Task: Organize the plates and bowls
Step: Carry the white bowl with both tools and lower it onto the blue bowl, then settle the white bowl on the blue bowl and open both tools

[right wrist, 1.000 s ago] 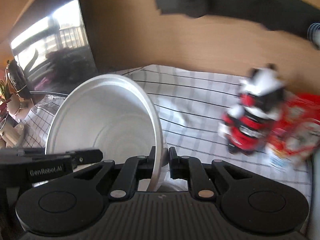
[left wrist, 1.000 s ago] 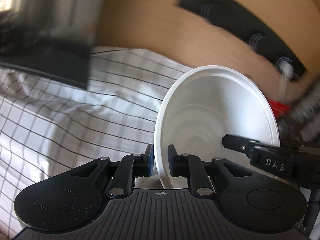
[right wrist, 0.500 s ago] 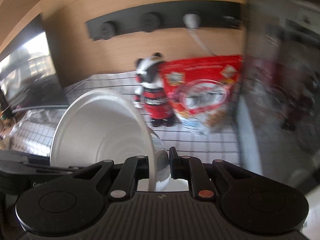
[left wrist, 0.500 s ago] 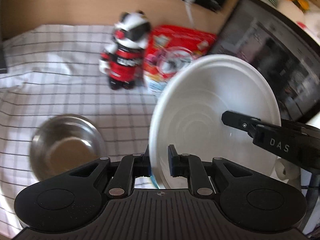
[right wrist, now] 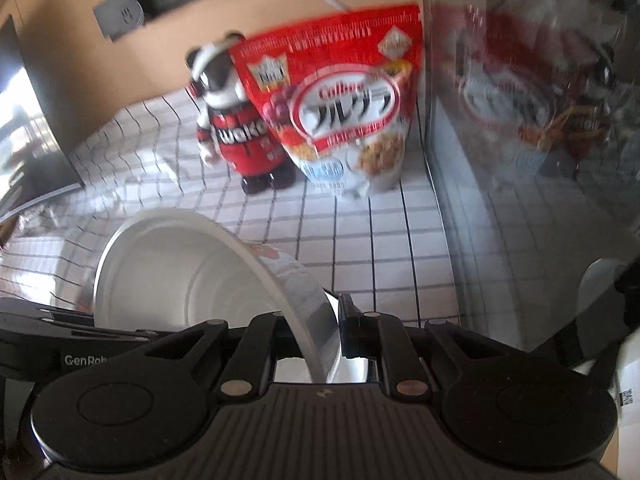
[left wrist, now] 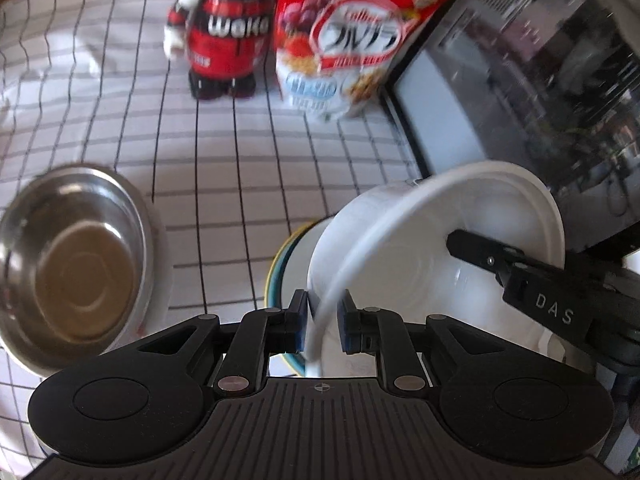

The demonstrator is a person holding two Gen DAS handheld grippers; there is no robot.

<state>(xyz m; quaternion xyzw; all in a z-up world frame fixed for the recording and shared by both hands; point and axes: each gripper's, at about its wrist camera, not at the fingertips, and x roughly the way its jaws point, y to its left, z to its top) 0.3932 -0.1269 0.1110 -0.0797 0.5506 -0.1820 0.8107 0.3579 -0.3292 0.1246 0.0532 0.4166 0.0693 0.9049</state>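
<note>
Two-handed carry here: left gripper [left wrist: 323, 325] and right gripper [right wrist: 316, 334] each with jaws clamped on opposite rim edges of the white bowl [left wrist: 432, 264], probably to keep it steady. Held tilted just above a plate [left wrist: 280, 264] on the checked desk [left wrist: 224, 184], looks like about to be set down on it. Steel bowl [left wrist: 72, 264] waiting off to the left. Cereal bag [right wrist: 340, 108] and bear toy [right wrist: 236, 120] parked at the back, out of the way.
</note>
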